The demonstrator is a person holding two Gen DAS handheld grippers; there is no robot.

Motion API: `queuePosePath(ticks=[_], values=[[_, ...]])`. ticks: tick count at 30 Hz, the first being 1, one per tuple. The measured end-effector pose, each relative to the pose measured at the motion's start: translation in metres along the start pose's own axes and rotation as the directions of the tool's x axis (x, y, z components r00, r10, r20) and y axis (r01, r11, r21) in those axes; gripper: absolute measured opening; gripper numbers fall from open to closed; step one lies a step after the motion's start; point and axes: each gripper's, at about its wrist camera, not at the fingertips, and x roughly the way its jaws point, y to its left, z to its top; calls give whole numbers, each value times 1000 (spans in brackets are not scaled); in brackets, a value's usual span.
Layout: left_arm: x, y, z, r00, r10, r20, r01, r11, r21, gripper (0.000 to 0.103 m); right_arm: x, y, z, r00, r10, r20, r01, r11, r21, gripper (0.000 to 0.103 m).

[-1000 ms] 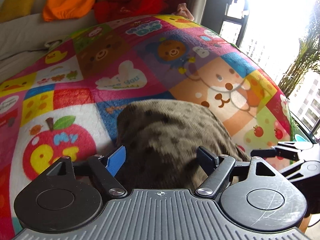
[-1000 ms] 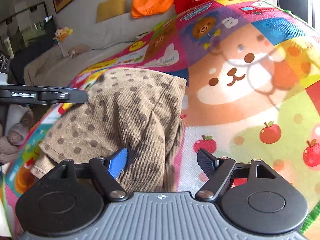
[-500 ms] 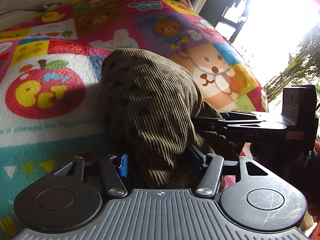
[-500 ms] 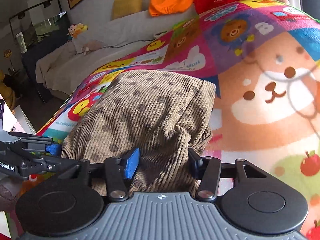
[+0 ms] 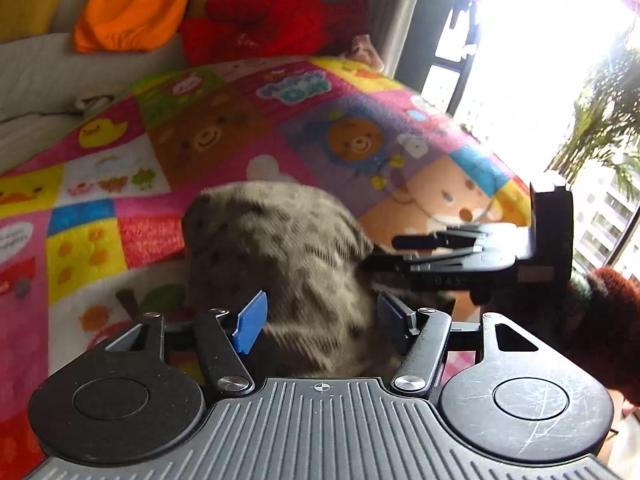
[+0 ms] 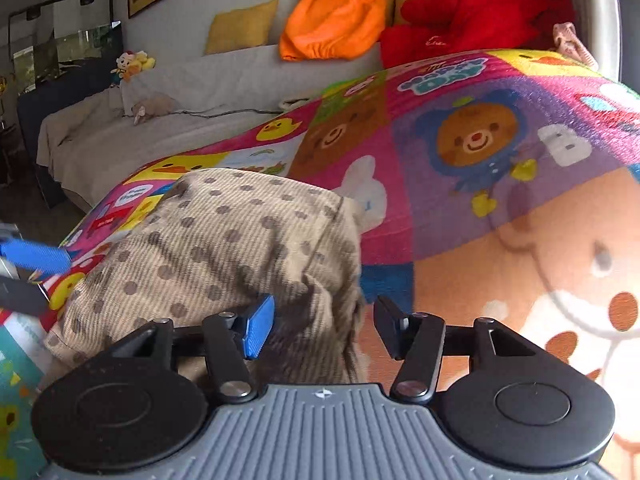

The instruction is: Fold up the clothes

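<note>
A brown corduroy garment with darker dots [image 5: 280,256] [image 6: 224,248] lies folded in a bundle on the colourful play mat [image 5: 224,136] [image 6: 500,160]. My left gripper [image 5: 320,320] is open, its jaws on either side of the garment's near end. My right gripper [image 6: 324,328] is open too, with the garment's near right edge between its fingers. The right gripper also shows from the side in the left wrist view [image 5: 460,256], close to the garment's right side. The left gripper's blue fingertip [image 6: 36,258] shows at the left edge of the right wrist view.
A sofa with a pale cover [image 6: 200,92] runs behind the mat, with an orange cushion [image 6: 336,20], a red plush [image 6: 472,16] and a yellow cushion [image 6: 240,26]. A bright window [image 5: 540,60] stands to the right. A brown plush [image 5: 600,320] is near the right gripper.
Both grippers were closed in on the garment's near end half a second ago; now both are open wider and have pulled back and tilted up. The garment stays on the mat.
</note>
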Motion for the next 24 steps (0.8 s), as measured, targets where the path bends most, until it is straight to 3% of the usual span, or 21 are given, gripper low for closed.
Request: queuePosePath(ticks=[3, 8, 10, 13, 17, 21, 24], values=[[19, 8, 29, 999, -27, 27, 28, 999, -34, 68, -17, 9, -2, 998, -31, 49, 34, 997, -74, 57], [112, 29, 51, 991, 66, -115, -75, 994, -77, 65, -30, 46, 2, 986, 159, 51, -153, 982, -112, 66], [134, 32, 51, 990, 58, -126, -64, 997, -45, 68, -26, 61, -1, 975, 222, 11, -219, 969, -113, 66], [141, 27, 55, 988, 73, -139, -78, 996, -33, 71, -8, 63, -15, 976, 215, -46, -218, 971, -96, 67], [136, 24, 53, 986, 85, -145, -84, 996, 14, 72, -18, 43, -15, 963, 268, -15, -267, 963, 16, 68], [133, 25, 51, 988, 78, -136, -79, 997, 2, 72, -30, 23, -11, 978, 206, 40, -208, 976, 71, 68], [134, 23, 50, 987, 88, -133, -87, 996, 8, 72, -15, 12, -20, 993, 116, -36, -113, 991, 74, 68]])
